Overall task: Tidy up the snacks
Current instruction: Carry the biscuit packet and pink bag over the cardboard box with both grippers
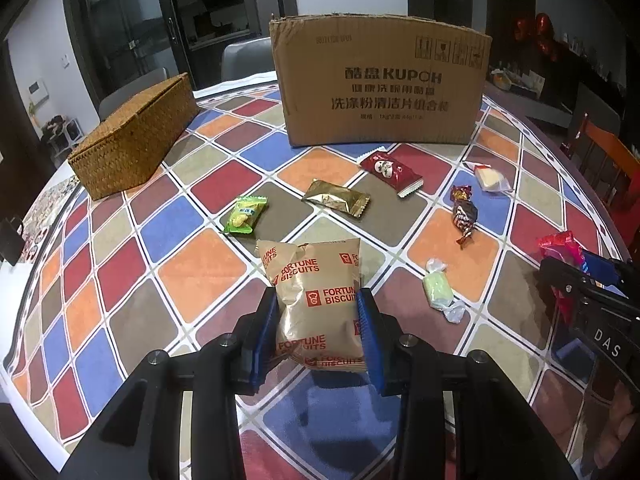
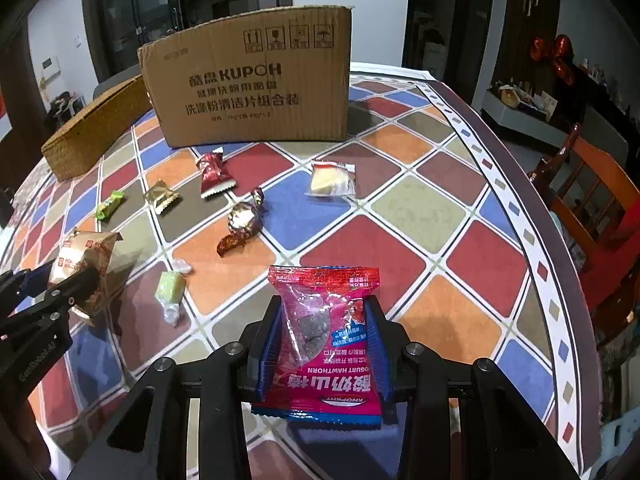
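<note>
Between the blue pads of the left gripper (image 1: 320,320) sits a tan biscuit packet (image 1: 316,296); both pads press on its sides, so the jaws pinch it. The right gripper (image 2: 326,344) pinches in the same way a pink hawthorn packet (image 2: 326,340), which stands between its pads with the lower edge hanging out under them. Whether either packet rests on the table or is lifted a little, I cannot tell from these views.

Around them the other snacks lie loose on the table (image 1: 200,272): a pale green candy (image 1: 438,292), a dark twisted candy (image 1: 464,216), a gold sachet (image 1: 336,198), a green packet (image 1: 245,214), a red packet (image 1: 390,172) and a clear bag with something yellow inside (image 1: 490,178). All lie apart from each other.

Further back stands a large cardboard box (image 1: 380,80), and to its left a closed woven basket (image 1: 132,140). The tablecloth has coloured diamond tiles with white lines between them. Behind the table the room is dim, with dark glass doors (image 1: 128,20) and an orange wooden chair (image 2: 592,196) at the right.
</note>
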Demonstrator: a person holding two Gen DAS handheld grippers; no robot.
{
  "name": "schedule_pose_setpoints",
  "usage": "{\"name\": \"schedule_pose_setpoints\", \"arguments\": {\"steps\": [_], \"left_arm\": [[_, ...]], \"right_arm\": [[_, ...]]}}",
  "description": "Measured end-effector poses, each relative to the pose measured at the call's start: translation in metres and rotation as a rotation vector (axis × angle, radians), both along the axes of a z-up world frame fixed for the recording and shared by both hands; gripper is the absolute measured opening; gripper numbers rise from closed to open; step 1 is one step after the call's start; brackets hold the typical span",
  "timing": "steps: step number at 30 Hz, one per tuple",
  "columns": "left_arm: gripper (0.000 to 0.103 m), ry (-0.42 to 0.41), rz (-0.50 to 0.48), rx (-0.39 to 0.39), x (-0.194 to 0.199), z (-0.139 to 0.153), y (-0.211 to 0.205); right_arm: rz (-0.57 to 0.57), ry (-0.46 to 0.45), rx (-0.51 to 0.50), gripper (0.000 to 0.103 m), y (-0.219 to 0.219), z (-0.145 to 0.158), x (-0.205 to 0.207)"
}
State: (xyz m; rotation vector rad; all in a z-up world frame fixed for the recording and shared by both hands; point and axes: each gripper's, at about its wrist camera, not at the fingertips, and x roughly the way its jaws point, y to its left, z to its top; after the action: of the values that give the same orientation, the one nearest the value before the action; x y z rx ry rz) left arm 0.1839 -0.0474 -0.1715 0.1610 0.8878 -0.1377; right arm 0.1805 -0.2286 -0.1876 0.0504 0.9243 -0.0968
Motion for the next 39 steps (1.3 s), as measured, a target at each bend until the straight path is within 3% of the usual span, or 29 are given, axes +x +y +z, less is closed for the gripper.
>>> {"name": "schedule_pose_setpoints", "arguments": {"steps": [21,39], "left_arm": [[0.038,-0.054,-0.003,-0.007,0.012,0.029,-0.001],[0.038,-0.111,-0.013,-0.012,0.046,0.066,-0.002]], "right_arm": [[0.008,-0.071,-0.011,0.04,-0.001,0.032,0.02],[0.013,-0.148,-0.018,0.04,0.001,0.071,0.054]]}}
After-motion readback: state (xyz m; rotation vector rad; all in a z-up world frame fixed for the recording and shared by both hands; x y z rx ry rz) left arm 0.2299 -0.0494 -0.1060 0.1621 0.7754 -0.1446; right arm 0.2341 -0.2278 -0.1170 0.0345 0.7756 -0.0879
